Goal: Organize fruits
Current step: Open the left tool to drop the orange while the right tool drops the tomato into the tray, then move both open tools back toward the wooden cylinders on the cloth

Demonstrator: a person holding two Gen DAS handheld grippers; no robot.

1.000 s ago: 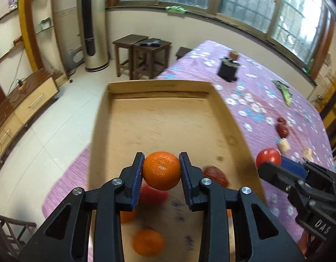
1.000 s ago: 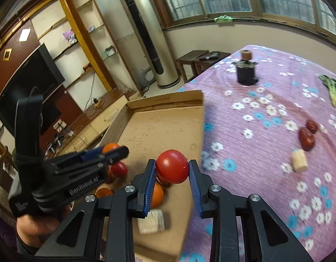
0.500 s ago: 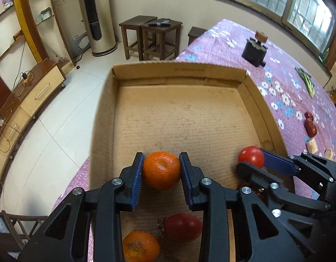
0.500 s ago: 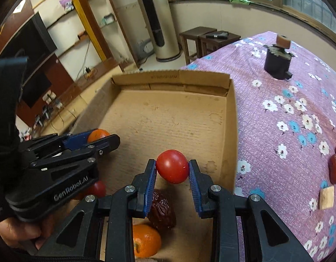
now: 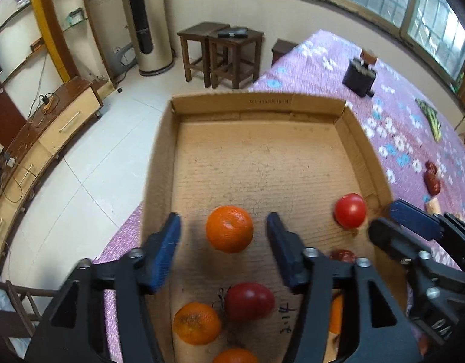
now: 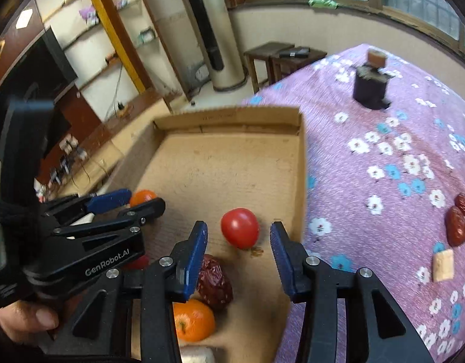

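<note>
- Right gripper (image 6: 239, 236) jaws have just been opening; tomato (image 6: 240, 227) sits between them, untouched, in the box (image 6: 299, 163).
- Left gripper (image 6: 143, 199) stands apart around an orange (image 6: 141, 197).
- A date (image 6: 214, 281) lies by another orange (image 6: 192, 320).

We see the left gripper (image 5: 223, 230) and the right gripper (image 6: 238, 236) both pointing downward, their jaws just opened and touching nothing. A hand (image 6: 23, 320) holds the left gripper's handle at lower left.

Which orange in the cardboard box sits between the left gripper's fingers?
The round orange farthest up the cardboard box, alone between the open left gripper; the others lie nearer the camera.
</note>
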